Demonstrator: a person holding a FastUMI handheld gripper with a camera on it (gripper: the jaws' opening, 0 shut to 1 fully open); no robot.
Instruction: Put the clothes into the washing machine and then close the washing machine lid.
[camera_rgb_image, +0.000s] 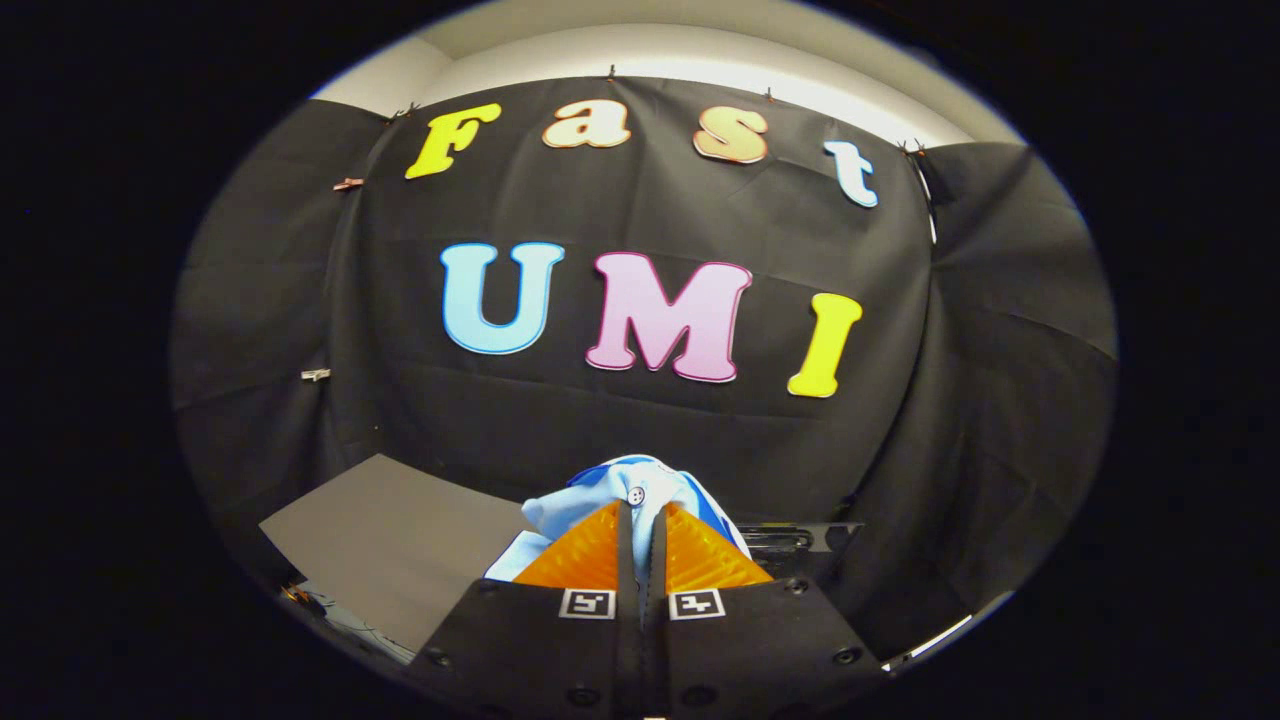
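A light blue and white garment (630, 492) with a small button is bunched up between my two orange ribbed fingers (590, 555). My gripper (641, 515) is shut on this cloth, held up in the air, and the fabric spills over the fingertips and down the left side. Just beyond the right finger lies a dark flat edge (800, 540), possibly part of the washing machine; I cannot tell which part.
A grey tabletop (390, 545) lies below and to the left of the fingers. The black cloth wall (640, 420) stands close behind. A pale strip (940, 640) runs low on the right.
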